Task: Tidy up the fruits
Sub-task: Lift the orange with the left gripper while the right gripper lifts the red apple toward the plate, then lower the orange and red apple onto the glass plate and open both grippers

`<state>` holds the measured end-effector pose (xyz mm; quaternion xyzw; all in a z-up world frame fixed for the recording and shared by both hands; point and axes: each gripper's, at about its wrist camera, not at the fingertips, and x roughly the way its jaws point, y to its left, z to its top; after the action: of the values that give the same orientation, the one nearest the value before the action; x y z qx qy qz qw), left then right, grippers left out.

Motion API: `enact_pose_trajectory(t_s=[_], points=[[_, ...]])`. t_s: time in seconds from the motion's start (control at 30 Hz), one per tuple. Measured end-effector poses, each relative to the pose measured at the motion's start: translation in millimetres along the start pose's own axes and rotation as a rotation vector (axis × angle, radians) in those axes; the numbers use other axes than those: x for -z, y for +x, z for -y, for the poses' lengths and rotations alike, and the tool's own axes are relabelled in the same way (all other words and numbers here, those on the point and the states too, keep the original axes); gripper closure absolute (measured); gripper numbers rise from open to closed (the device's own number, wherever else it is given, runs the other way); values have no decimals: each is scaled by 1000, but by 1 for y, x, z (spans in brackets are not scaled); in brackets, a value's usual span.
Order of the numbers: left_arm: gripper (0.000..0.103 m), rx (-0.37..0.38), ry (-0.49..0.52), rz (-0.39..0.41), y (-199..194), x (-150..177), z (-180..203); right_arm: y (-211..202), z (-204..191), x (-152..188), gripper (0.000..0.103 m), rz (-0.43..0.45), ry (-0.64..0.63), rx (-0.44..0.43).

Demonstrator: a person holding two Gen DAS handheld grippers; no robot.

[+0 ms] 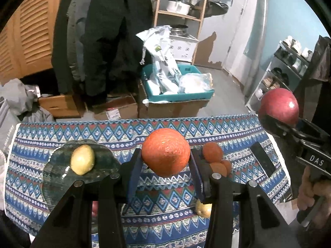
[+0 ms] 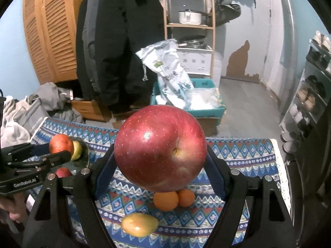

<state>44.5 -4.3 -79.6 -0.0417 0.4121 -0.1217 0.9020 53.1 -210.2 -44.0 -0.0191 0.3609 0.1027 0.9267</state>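
My left gripper (image 1: 166, 161) is shut on a big orange (image 1: 165, 152) and holds it above the patterned tablecloth (image 1: 206, 128). My right gripper (image 2: 160, 165) is shut on a large red apple (image 2: 160, 149), also held in the air; it shows at the right of the left wrist view (image 1: 279, 106). A dark glass plate (image 1: 60, 165) at the left holds a yellow lemon (image 1: 82, 159). Small oranges (image 1: 213, 152) lie on the cloth at centre right, also in the right wrist view (image 2: 165, 200). A yellow mango (image 2: 139, 224) lies near the front. A small red apple (image 2: 63, 172) lies by the plate.
A dark phone-like slab (image 1: 262, 159) lies on the cloth at the right. Beyond the table's far edge stand cardboard boxes, a teal crate (image 1: 178, 97) with bags, a wooden shelf (image 1: 182, 14) and a shoe rack (image 1: 289, 68).
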Motion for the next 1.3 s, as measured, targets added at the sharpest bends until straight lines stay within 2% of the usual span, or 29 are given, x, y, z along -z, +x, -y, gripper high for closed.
enact_pose_trajectory(t_s=[0.33,0.67,1.3], points=[[57,-51,-47,34,-15,0,-34,17,-39,-9,24,-19,-54,-60],[57,-90,-102,31,-18,7,-66,38,-81,-17,24,-62,-92,-128],[57,-187,-227,-3,-20,26,-140,97,-158,-18,24,-146,-174,-199]])
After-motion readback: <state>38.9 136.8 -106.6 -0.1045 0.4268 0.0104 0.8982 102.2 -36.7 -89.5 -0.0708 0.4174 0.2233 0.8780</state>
